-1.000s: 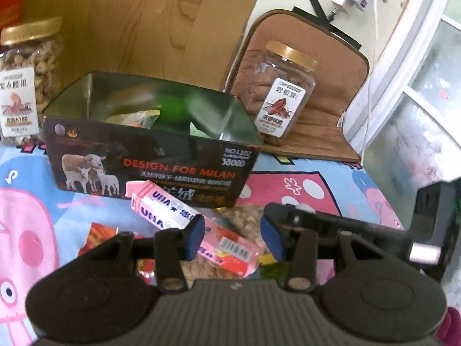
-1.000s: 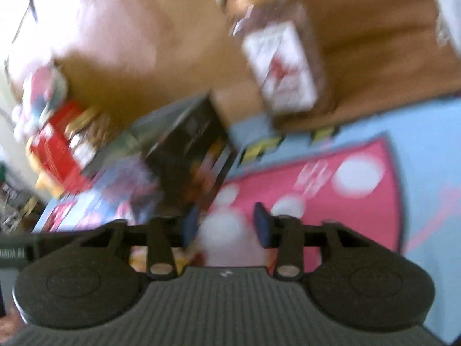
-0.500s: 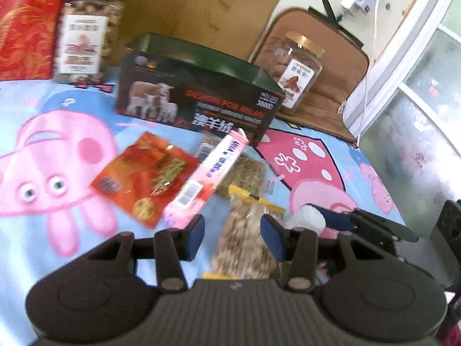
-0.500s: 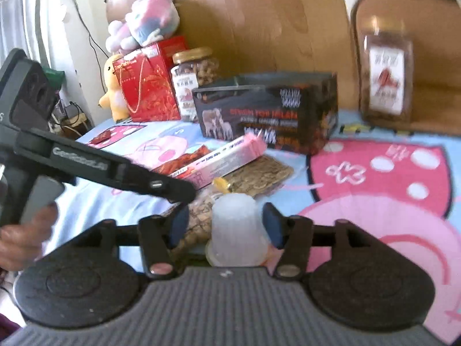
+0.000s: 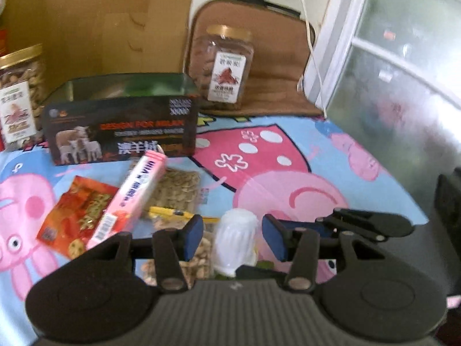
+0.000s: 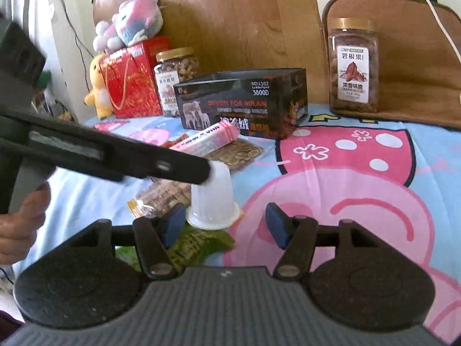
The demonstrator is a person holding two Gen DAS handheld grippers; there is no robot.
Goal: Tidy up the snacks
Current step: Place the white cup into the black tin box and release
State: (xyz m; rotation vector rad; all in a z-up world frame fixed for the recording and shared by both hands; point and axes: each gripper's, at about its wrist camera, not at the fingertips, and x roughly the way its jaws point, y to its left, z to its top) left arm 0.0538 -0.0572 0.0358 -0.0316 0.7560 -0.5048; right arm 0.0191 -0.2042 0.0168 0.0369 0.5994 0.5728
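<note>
A white jelly cup (image 5: 236, 239) stands upside down on the cartoon sheet; it also shows in the right wrist view (image 6: 211, 201). My left gripper (image 5: 233, 238) is open with the cup between its pads, not gripped. My right gripper (image 6: 226, 225) is open just in front of the cup. A black open box (image 5: 121, 127) stands behind, also seen from the right (image 6: 242, 106). A pink wafer pack (image 5: 129, 199), a red snack packet (image 5: 77, 216), seed packets (image 5: 178, 184) and a green packet (image 6: 193, 245) lie near the cup.
Two nut jars stand at the back, one at the left (image 5: 18, 95) and one on a brown cushion (image 5: 222, 63). A red gift box (image 6: 132, 83) and plush toys (image 6: 129, 26) sit at the far left. A window (image 5: 403, 72) bounds the right side.
My left gripper pulled back from the box and swung over to the cup, which now sits between its pads. My right gripper opened wider and let the cup stand free.
</note>
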